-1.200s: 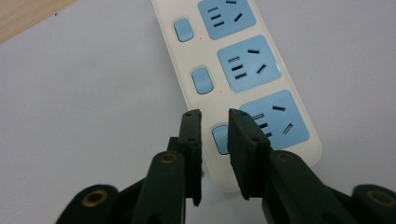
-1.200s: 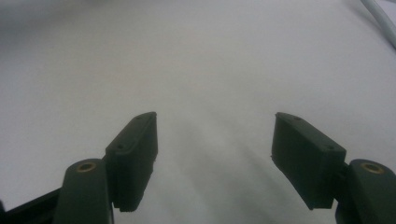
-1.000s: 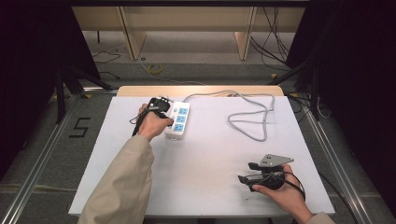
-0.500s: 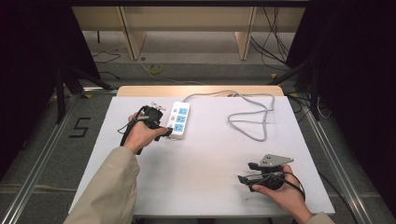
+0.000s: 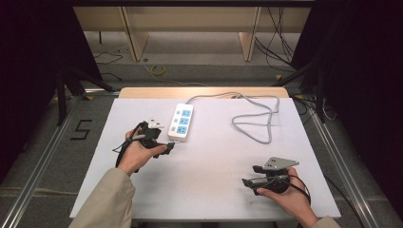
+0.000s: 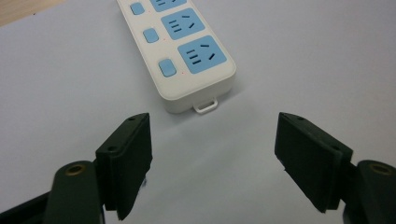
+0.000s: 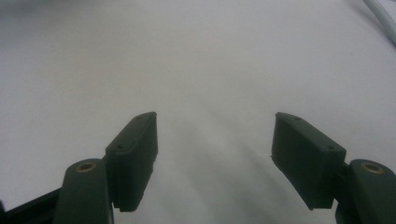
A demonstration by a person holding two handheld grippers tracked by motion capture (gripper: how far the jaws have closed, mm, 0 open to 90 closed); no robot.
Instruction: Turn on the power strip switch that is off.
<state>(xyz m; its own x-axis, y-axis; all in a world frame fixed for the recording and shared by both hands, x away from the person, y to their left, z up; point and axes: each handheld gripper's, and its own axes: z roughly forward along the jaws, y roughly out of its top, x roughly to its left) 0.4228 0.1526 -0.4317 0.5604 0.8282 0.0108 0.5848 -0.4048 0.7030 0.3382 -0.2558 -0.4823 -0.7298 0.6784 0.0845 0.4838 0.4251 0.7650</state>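
Lying flat on the white table (image 5: 204, 171), the power strip (image 5: 181, 122) sits toward the far left-centre, its grey cord (image 5: 256, 121) looping off to the right and back. In the left gripper view the strip's near end (image 6: 196, 88), with its small hanging tab, is just ahead of the jaws.

Left gripper (image 5: 164, 147): jaws spread wide, having just been opening; nothing between them. It sits just short of the strip's near end, apart from it. Bare table shows between the pads (image 6: 128, 163).

Right gripper (image 5: 249, 178): jaws also spread, empty, resting low near the front right of the table, well apart from the strip. Its own view looks along the pads (image 7: 135, 158) over plain table, with a bit of cord at the upper right corner.

Risks from here, as I judge them:
- The strip is smooth, light plastic on a slick sheet. A one-sided nudge from the left jaws would likely slide or spin it rather than seat it in a grip.
- The rounded end gives the pads little to bite on; a shallow pinch could squirt it out.
- The slack loop of cord may drag or snag if the strip is pulled toward the front, tugging it off line.
- Pressing down near the switches could toggle one by accident.
- Right gripper is too far off to steady the strip without a long reach.
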